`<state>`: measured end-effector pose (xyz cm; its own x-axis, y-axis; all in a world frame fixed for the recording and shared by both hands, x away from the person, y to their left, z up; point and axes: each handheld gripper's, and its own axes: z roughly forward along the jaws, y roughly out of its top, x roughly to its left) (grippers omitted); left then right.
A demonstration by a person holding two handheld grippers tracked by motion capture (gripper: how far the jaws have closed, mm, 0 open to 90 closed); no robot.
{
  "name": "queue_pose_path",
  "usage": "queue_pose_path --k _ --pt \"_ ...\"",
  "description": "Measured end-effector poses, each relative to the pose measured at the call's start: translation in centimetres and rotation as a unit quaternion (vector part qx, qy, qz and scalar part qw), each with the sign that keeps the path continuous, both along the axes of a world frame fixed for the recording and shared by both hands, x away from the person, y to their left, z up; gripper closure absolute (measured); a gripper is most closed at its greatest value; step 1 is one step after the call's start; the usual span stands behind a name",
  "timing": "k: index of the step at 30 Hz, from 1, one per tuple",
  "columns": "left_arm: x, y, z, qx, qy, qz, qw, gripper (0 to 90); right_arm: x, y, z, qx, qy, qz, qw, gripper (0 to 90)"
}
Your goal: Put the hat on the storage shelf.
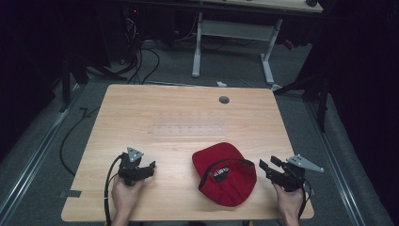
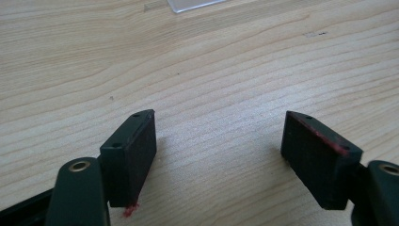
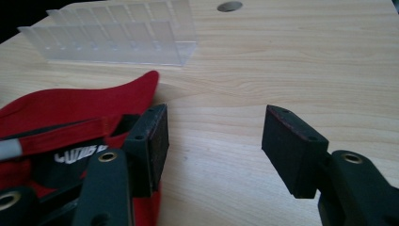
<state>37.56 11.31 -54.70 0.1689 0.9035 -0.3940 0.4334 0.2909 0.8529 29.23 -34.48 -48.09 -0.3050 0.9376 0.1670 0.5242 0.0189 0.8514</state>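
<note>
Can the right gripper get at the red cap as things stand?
Probably yes: the right gripper stands open just beside the red cap, bare table between them and nothing in the way.

I see the table (image 1: pixel 188 113) evenly lit from overhead (surroundings nearly black); close jaws blur softly, casting faint shadows.

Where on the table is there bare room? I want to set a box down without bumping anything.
The far strip between the clear rack and the far edge is bare, except for the grommet hole. Both side margins beside the rack are bare, as is the patch between the left tongs and the red cap. It is crowded between the cap and the right tongs.
</note>
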Motion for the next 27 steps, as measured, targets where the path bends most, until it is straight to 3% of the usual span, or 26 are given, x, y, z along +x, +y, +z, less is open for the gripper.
queue_pose_path --k 6,10,27 --pt "0.0 0.0 0.0 0.0 0.0 0.0 1.0 27.4 -1.1 0.9 0.8 0.003 -0.017 0.018 0.9997 42.1" --pt "0.0 0.0 0.0 0.0 0.0 0.0 1.0 27.3 -1.2 1.7 1.1 -0.003 -0.016 0.035 0.9992 41.2" --pt "0.0 0.0 0.0 0.0 0.0 0.0 1.0 27.2 2.2 4.8 -0.8 -0.018 0.024 0.084 0.996 39.5"
